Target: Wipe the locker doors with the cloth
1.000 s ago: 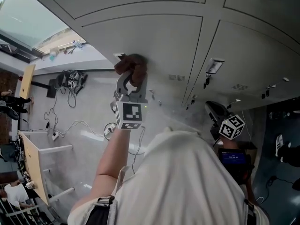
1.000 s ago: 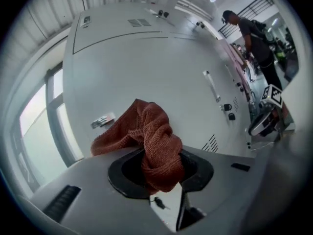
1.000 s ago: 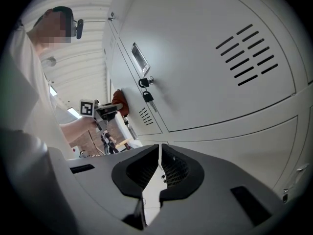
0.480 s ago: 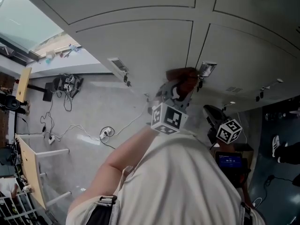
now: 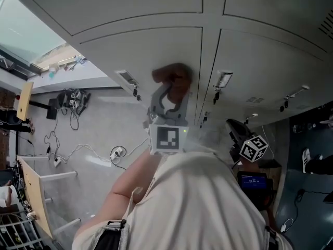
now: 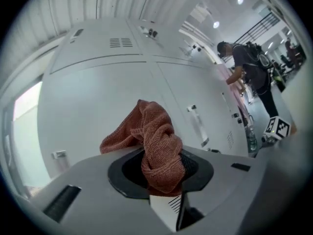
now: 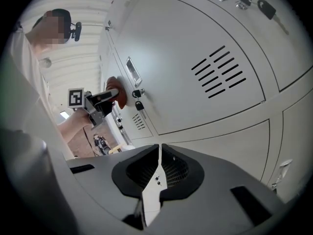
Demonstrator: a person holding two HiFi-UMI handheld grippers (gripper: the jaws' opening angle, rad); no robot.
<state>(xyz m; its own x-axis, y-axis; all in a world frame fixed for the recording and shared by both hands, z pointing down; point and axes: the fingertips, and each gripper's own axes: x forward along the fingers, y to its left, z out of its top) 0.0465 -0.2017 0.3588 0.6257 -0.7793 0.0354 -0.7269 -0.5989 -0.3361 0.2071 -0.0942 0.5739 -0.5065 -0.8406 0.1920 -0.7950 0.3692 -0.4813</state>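
In the head view, the cloth [image 5: 171, 75] is being held up by the left gripper [image 5: 169, 89] at a locker door [image 5: 130, 51], close to that door's right edge. From the gripper's marker cube [image 5: 167, 139] the bundle is lying at twelve o'clock. The right gripper [image 5: 237, 128] is being carried low, at four o'clock from the left one, well apart from the cloth and off the lockers. Keys [image 5: 215, 95] are hanging on the neighbouring door, near the cloth at about four o'clock.

In the left gripper view, the jaws are being squeezed onto the cloth [image 6: 157, 148]. The bunched cloth is standing out of them with its long axis toward twelve o'clock, and a loose fold is trailing to ten o'clock. Grey door faces are filling the view behind it, though contact cannot be confirmed here. A handle [image 6: 196, 125] is being shown at two o'clock, and a person [image 6: 247, 65] farther off the same way.

In the right gripper view, the jaws are being held together with nothing between them, below a door with vent slots [image 7: 217, 72]. The left gripper and the cloth are being seen small at ten o'clock.

The coming stroke is judged to depend on one relation: the cloth is lying straight ahead of the left jaws, with the door face just beyond it, so the left hand is much the nearer.
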